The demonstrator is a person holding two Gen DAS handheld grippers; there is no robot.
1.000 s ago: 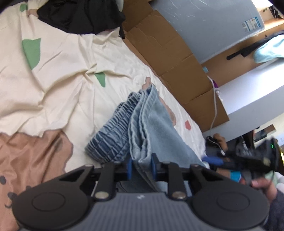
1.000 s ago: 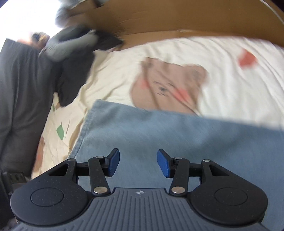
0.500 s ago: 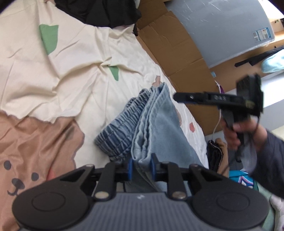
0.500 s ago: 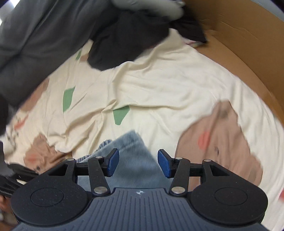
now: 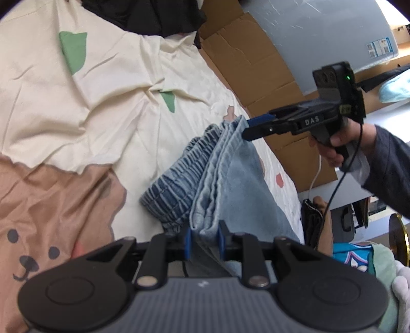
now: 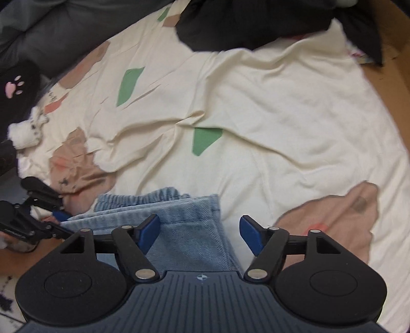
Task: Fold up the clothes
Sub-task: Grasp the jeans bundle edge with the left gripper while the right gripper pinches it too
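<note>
Left wrist: left gripper (image 5: 204,239) jaws clamp folded jeans (image 5: 230,184); right gripper (image 6: 200,231) jaws just widened, apparently touching nothing.

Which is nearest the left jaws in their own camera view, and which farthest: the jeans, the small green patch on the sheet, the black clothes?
1. Jeans: clamped between the left gripper jaws.
2. Small green patch: mid-sheet, beyond the jeans.
3. Black clothes: heaped at the far edge, top of view.
</note>
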